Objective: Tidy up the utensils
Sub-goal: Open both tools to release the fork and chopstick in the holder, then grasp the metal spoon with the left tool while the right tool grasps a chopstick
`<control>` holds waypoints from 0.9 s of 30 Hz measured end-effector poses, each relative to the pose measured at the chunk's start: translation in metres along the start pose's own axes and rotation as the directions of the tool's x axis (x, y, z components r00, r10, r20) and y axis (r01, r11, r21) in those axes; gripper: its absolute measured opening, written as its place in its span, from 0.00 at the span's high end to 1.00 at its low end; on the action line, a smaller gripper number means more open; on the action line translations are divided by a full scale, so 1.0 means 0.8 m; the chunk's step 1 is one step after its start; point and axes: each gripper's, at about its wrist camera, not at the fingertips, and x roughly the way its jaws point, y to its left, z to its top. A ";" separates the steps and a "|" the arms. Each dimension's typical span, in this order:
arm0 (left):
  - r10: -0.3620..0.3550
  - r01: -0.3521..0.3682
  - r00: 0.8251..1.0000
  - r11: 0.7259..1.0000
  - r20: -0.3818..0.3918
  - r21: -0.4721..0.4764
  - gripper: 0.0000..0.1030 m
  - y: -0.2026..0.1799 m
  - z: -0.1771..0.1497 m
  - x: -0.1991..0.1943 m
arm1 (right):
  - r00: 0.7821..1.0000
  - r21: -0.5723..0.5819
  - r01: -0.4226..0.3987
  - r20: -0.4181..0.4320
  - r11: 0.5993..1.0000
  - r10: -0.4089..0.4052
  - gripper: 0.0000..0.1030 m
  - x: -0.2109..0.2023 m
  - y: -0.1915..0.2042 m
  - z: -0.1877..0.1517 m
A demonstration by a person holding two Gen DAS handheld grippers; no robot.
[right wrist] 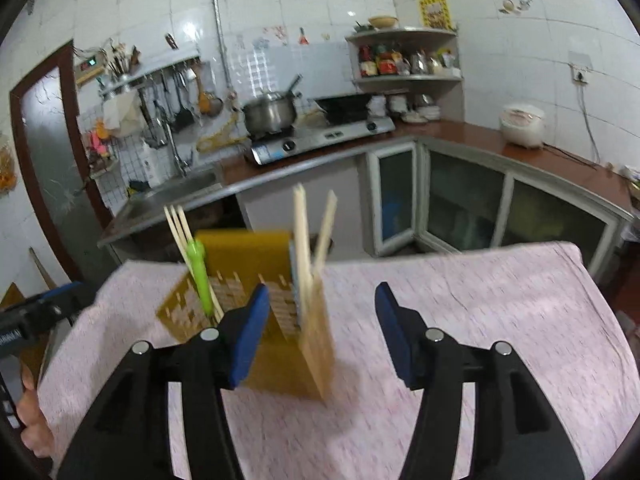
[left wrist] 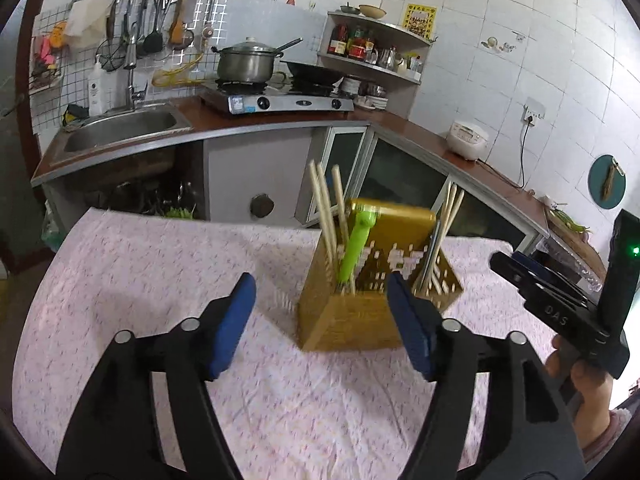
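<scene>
A yellow perforated utensil holder [left wrist: 360, 312] stands on the pink-clothed table [left wrist: 160, 272]. It holds several wooden chopsticks [left wrist: 324, 208] and a green-handled utensil [left wrist: 354, 248]. My left gripper [left wrist: 320, 320] is open and empty, just in front of the holder. The right gripper's body [left wrist: 560, 312] shows at the right edge of the left wrist view. In the right wrist view the holder [right wrist: 280, 360] sits left of centre with chopsticks [right wrist: 304, 248] and the green utensil [right wrist: 200, 276]. My right gripper [right wrist: 318, 332] is open and empty, its left finger in front of the holder.
Behind the table runs a kitchen counter with a sink [left wrist: 120, 128], a gas stove [left wrist: 276, 100] with a pot [left wrist: 246, 62] and a wok, a corner shelf [left wrist: 376, 44] of bottles and a rice cooker [left wrist: 466, 140]. Utensils hang on the wall rack [left wrist: 148, 28].
</scene>
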 end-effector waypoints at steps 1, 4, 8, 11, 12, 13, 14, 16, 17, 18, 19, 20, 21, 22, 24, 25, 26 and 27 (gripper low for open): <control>0.012 -0.012 1.000 1.000 -0.002 0.006 0.29 0.001 -0.013 -0.006 | 1.000 -0.001 0.012 -0.015 1.000 -0.012 0.47 -0.004 -0.002 -0.007; 0.036 -0.036 0.999 0.999 -0.012 0.026 0.17 -0.001 -0.041 -0.017 | 0.996 -0.019 0.068 -0.054 0.998 -0.069 0.43 -0.018 -0.010 -0.038; 0.046 -0.044 0.998 0.998 -0.044 0.041 0.08 -0.004 -0.078 -0.025 | 0.989 0.015 0.108 -0.098 0.994 -0.106 0.40 -0.035 -0.028 -0.077; 0.049 -0.046 0.996 0.998 -0.069 0.041 0.07 -0.006 -0.105 -0.026 | 0.986 0.044 0.121 -0.119 0.992 -0.115 0.39 -0.046 -0.040 -0.100; 0.047 -0.044 0.996 0.998 -0.078 0.043 0.07 -0.008 -0.111 -0.025 | 0.985 0.050 0.124 -0.124 0.991 -0.117 0.39 -0.048 -0.043 -0.105; 0.046 -0.042 0.995 0.998 -0.089 0.047 0.06 -0.011 -0.120 -0.025 | 0.984 0.054 0.129 -0.130 0.990 -0.121 0.39 -0.051 -0.045 -0.113; 0.047 -0.043 0.994 0.998 -0.097 0.050 0.06 -0.013 -0.127 -0.025 | 0.983 0.054 0.133 -0.135 0.990 -0.125 0.38 -0.054 -0.047 -0.121; 0.047 -0.041 0.993 0.998 -0.111 0.056 0.05 -0.017 -0.140 -0.024 | 0.982 0.048 0.136 -0.139 0.990 -0.128 0.34 -0.058 -0.049 -0.131; 0.045 -0.038 0.992 0.997 -0.118 0.063 0.05 -0.020 -0.148 -0.024 | 0.981 0.042 0.141 -0.142 0.989 -0.134 0.34 -0.060 -0.049 -0.138; 0.048 -0.039 0.991 0.997 -0.123 0.072 0.05 -0.023 -0.155 -0.024 | 0.979 0.038 0.145 -0.147 0.989 -0.138 0.34 -0.060 -0.047 -0.141; 0.049 -0.039 0.991 0.996 -0.126 0.079 0.05 -0.025 -0.159 -0.024 | 0.978 0.033 0.148 -0.153 0.988 -0.141 0.34 -0.062 -0.048 -0.148; 0.051 -0.040 0.990 0.996 -0.129 0.085 0.05 -0.027 -0.165 -0.024 | 0.978 0.033 0.148 -0.154 0.988 -0.141 0.34 -0.064 -0.049 -0.150; 0.054 -0.042 0.990 0.995 -0.133 0.090 0.05 -0.029 -0.171 -0.024 | 0.977 0.035 0.153 -0.156 0.988 -0.145 0.34 -0.066 -0.051 -0.155; 0.055 -0.043 0.989 0.995 -0.137 0.091 0.05 -0.030 -0.176 -0.024 | 0.977 0.038 0.156 -0.156 0.987 -0.149 0.34 -0.069 -0.052 -0.157; 0.055 -0.042 0.988 0.995 -0.147 0.090 0.05 -0.029 -0.184 -0.023 | 0.975 0.044 0.163 -0.159 0.986 -0.154 0.33 -0.073 -0.054 -0.163; 0.054 -0.041 0.987 0.995 -0.154 0.088 0.05 -0.029 -0.190 -0.023 | 0.975 0.045 0.164 -0.160 0.985 -0.155 0.31 -0.074 -0.055 -0.166; 0.054 -0.040 0.986 0.995 -0.160 0.088 0.05 -0.030 -0.193 -0.022 | 0.975 0.045 0.163 -0.160 0.986 -0.154 0.30 -0.076 -0.056 -0.168; 0.055 -0.040 0.984 0.995 -0.169 0.091 0.05 -0.031 -0.199 -0.021 | 0.975 0.044 0.163 -0.159 0.986 -0.154 0.29 -0.078 -0.055 -0.172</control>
